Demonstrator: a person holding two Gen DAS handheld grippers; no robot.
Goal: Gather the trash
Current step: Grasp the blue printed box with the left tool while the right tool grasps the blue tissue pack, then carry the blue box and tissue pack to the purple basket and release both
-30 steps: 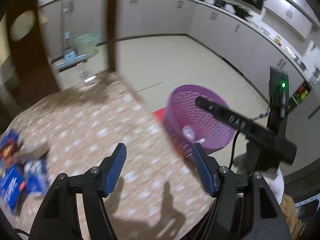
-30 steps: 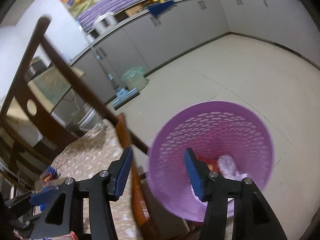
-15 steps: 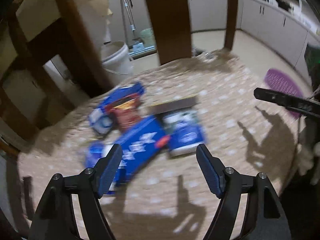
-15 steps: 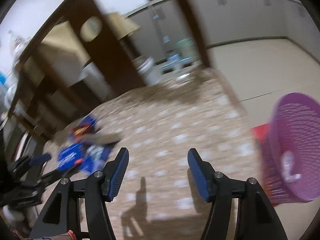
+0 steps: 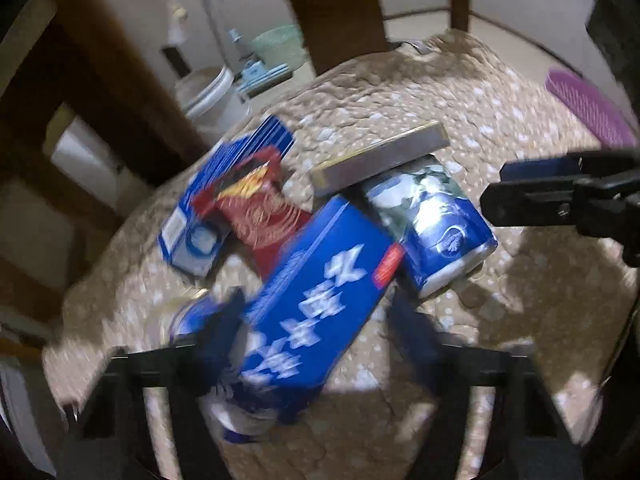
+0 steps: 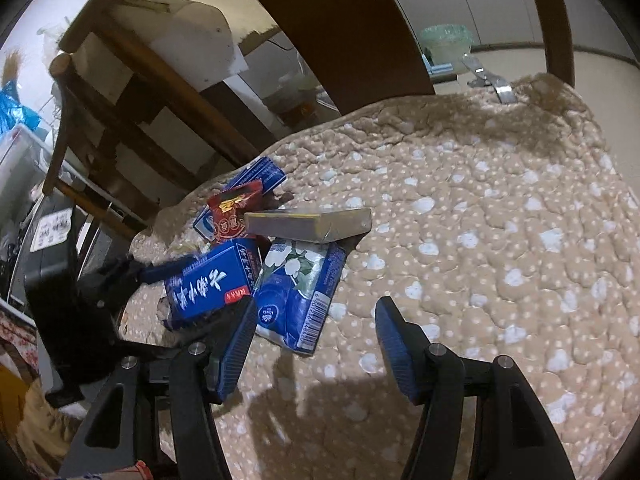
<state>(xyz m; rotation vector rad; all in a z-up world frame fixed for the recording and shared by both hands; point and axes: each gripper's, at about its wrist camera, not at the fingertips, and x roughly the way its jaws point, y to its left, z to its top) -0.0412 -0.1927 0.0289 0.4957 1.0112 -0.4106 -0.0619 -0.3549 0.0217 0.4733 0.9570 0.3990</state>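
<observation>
A heap of packaging lies near the rounded edge of a tabletop (image 6: 480,208) covered by a beige quilted cloth with pale dots. The left tool (image 5: 316,336) straddles a big blue box (image 5: 316,304) with white characters; its jaws have just been closing around it, the blue fingers (image 5: 224,328) blurred on either side, and from the right wrist view one finger lies along the box's far side while the near one is hidden, so a firm clamp cannot be confirmed. Just beside that box lies a blue pouch with white flowers (image 6: 300,288), and a flat silver-grey carton (image 6: 308,222) rests across the pouch's upper end. Behind them a red packet (image 6: 234,210) overlaps a flatter blue box (image 6: 256,178). The right tool (image 6: 316,340) hovers released over the cloth, its left finger close to the pouch's lower corner and nothing between its jaws. A dark wooden chair back (image 6: 344,24) rises at the far edge of the tabletop, with a green tub (image 6: 444,40) on the floor beyond. A purple basket (image 5: 588,108) shows past the tabletop's right edge in the left wrist view.
</observation>
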